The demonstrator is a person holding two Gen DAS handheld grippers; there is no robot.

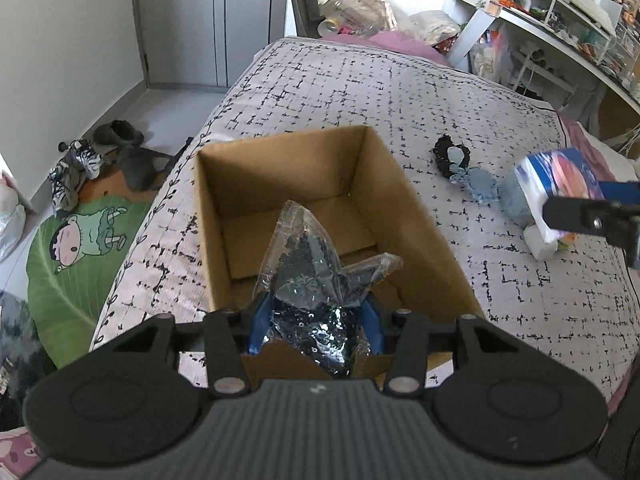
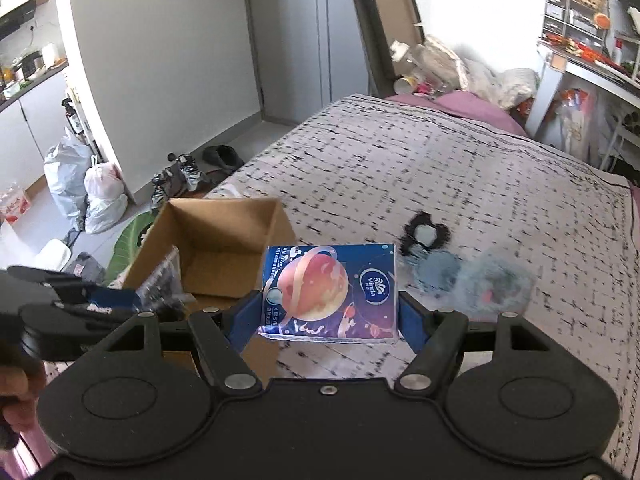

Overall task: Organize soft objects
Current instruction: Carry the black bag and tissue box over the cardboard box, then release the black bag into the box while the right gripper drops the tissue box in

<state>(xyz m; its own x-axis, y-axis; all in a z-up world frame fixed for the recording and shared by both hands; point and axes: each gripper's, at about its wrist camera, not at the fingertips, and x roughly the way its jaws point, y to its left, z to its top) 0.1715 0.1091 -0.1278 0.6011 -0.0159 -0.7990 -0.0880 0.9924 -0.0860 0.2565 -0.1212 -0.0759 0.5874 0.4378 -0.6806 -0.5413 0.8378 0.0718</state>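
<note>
An open cardboard box (image 1: 384, 184) (image 2: 256, 236) stands on the bed. My left gripper (image 1: 316, 326) is shut on a clear plastic bag of dark fabric (image 1: 320, 280) and holds it over the box's near edge; the bag also shows in the right wrist view (image 2: 162, 284). My right gripper (image 2: 328, 312) is shut on a blue tissue pack (image 2: 330, 290) above the bed, right of the box; the pack also shows in the left wrist view (image 1: 560, 184). A black scrunchie (image 1: 450, 156) (image 2: 426, 232) and light blue soft items (image 1: 482, 186) (image 2: 468, 272) lie on the bed.
The bed has a grey patterned cover (image 1: 360, 92) (image 2: 500, 184). Shoes (image 1: 80, 164) and a green cartoon mat (image 1: 76, 248) lie on the floor at left. White bags (image 2: 96, 192) stand by the wall. Cluttered shelves (image 1: 560, 12) stand at right.
</note>
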